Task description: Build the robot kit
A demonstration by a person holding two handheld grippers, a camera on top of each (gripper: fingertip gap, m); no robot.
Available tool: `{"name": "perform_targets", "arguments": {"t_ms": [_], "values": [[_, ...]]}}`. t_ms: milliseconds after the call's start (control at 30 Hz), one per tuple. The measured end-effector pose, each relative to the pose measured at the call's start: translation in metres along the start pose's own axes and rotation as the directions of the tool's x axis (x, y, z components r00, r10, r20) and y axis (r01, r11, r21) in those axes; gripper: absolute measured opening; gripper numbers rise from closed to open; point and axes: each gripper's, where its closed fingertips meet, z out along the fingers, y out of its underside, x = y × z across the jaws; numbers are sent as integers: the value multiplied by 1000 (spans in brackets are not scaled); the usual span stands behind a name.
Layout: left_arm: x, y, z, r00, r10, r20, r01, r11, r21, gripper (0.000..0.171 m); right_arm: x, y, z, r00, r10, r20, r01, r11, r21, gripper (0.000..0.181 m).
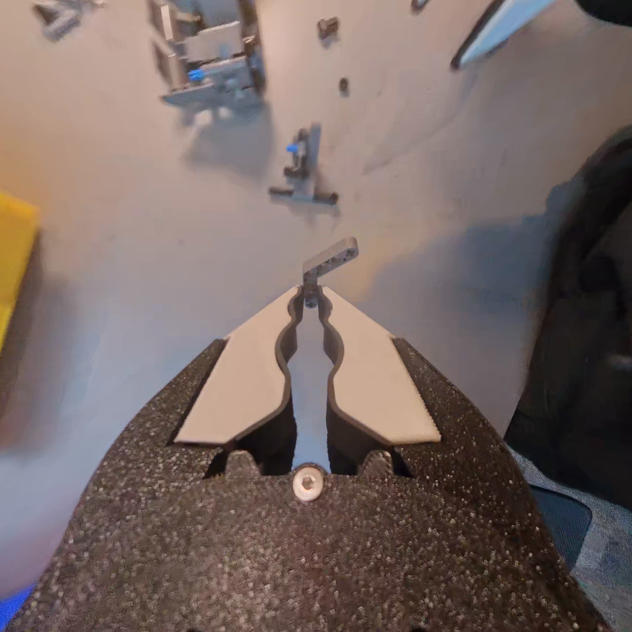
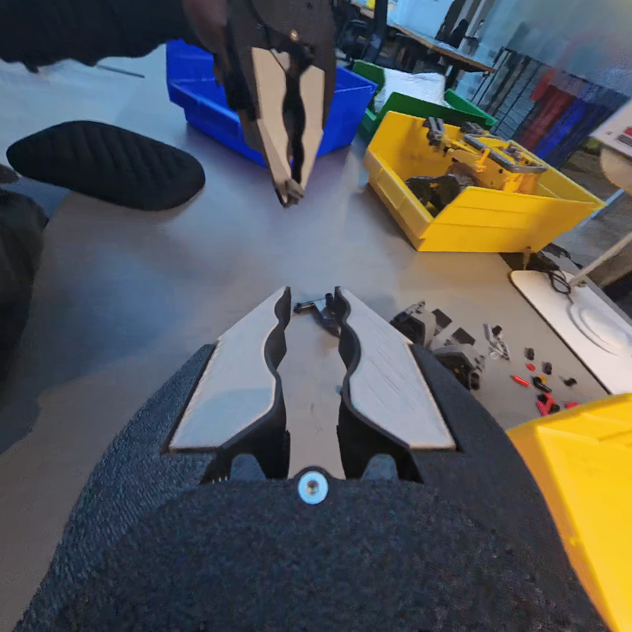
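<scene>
Each gripper has a black, speckled, rough-textured body — the left gripper (image 1: 310,297) and the right gripper (image 2: 313,294) alike — with 2 pale grey flat-topped fingers (image 1: 254,362) edged in black, wavy along their inner sides. A silver hex-socket screw (image 1: 307,487) sits at the centre of each body. A black sleeve (image 2: 78,29) covers the person's arm.

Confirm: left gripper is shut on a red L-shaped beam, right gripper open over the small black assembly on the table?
Not quite: the L-shaped beam in the left gripper is grey, not red, as the left wrist view shows. The rest holds: the right gripper is open over the small black assembly on the table.
</scene>
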Motion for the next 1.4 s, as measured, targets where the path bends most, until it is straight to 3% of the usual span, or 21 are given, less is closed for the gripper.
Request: {"name": "perform_targets", "arguments": {"t_ms": [167, 333, 433, 533, 600, 767, 933, 1400], "values": [[31, -45, 61, 990, 95, -103, -94, 995, 17, 7, -14, 16, 21, 990, -135, -39, 129, 984, -124, 24], [40, -63, 71, 987, 109, -118, -101, 993, 67, 7, -11, 21, 19, 975, -213, -68, 201, 968, -150, 7], [45, -62, 69, 983, 116, -140, -102, 989, 109, 8, -11, 24, 17, 982, -187, -30, 181, 972, -149, 6], [46, -61, 62, 979, 154, -136, -129, 976, 178, 15, -16, 38, 9, 994, -46, 101, 63, 983, -171, 6], [32, -61, 56, 989, 132, -71, -113, 966, 232, 28, -7, 56, 3, 995, 14, 100, 9, 973, -231, 6], [-16, -56, 42, 1000, -23, 8, 18, 925, 380, 44, 4, 82, 1, 994, 43, 102, -4, 933, -360, 6], [-27, -40, 52, 997, -80, -20, 82, 916, 394, 46, 13, 93, 3, 997, 10, 72, 20, 913, -408, 16], [-10, -41, 70, 997, 64, 46, -76, 932, 353, 42, 13, 96, -7, 996, 30, 79, 3, 918, -397, 17]]}}
